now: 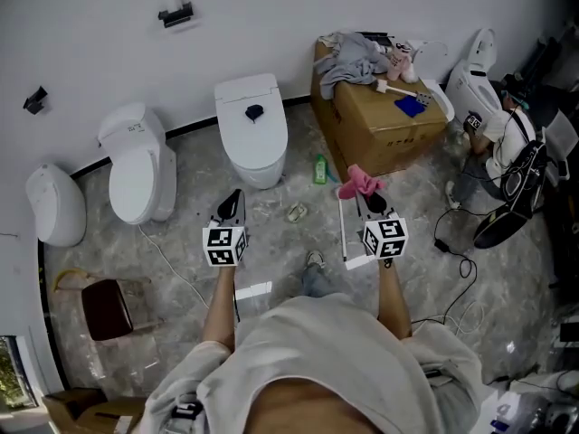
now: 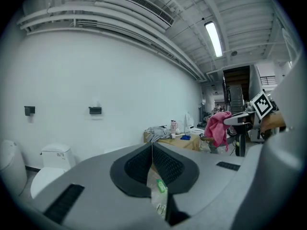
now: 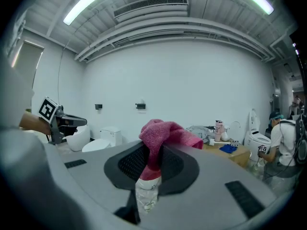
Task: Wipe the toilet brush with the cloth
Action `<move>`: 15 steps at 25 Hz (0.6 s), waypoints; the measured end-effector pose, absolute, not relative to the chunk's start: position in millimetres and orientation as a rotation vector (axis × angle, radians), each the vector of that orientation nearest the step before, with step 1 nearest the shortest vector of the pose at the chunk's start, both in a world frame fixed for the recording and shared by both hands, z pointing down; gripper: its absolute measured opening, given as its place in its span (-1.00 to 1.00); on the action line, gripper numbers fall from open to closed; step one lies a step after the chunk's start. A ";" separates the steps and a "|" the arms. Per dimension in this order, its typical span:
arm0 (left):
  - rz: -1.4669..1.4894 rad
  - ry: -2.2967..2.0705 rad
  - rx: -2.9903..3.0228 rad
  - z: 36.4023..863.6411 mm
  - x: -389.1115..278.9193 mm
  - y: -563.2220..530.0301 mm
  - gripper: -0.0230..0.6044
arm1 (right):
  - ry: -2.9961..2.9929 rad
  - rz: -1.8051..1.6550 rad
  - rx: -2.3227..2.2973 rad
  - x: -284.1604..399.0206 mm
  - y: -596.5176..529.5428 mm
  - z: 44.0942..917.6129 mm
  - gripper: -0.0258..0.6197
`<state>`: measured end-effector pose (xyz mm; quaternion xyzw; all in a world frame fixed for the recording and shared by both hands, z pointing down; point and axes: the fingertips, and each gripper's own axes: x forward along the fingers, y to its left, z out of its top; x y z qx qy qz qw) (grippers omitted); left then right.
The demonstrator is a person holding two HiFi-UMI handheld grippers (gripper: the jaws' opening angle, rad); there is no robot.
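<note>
Right now the right gripper (image 1: 369, 199) is clamped on the pink cloth (image 1: 360, 183), soft, light and bunched above the jaws. The left gripper (image 1: 234, 198) has its jaws together on nothing. What looks like the toilet brush (image 1: 395, 89), white-handled, lies on the cardboard box (image 1: 380, 136) at one o'clock. It is probably light and stiff, and best held mid-handle.

This is a bare test room or lab rather than a home bathroom. Several toilets (image 1: 251, 132) line the white wall (image 1: 289, 16) from nine to twelve o'clock. A cluttered cardboard box (image 1: 380, 125) sits at one o'clock, loose cables (image 1: 455, 247) lie at three, and exposed ducting (image 3: 151, 3) runs overhead.
</note>
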<state>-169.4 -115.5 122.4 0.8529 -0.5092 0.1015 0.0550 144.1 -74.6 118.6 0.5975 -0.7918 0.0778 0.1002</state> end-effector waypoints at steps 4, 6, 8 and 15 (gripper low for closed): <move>0.299 -1.536 2.594 122.8 -166.0 -106.7 -0.85 | -2.334 0.217 1.787 142.6 -68.4 112.6 -0.71; 0.292 -1.533 2.599 120.9 -165.7 -103.1 -0.85 | -2.334 0.209 1.797 140.8 -66.0 109.2 -0.71; 0.284 -1.532 2.602 120.2 -165.5 -102.0 -0.85 | -2.336 0.211 1.806 140.3 -64.8 108.8 -0.71; 0.278 -1.532 2.618 114.8 -160.8 -97.1 -0.85 | -2.332 0.221 1.815 145.7 -58.2 108.8 -0.71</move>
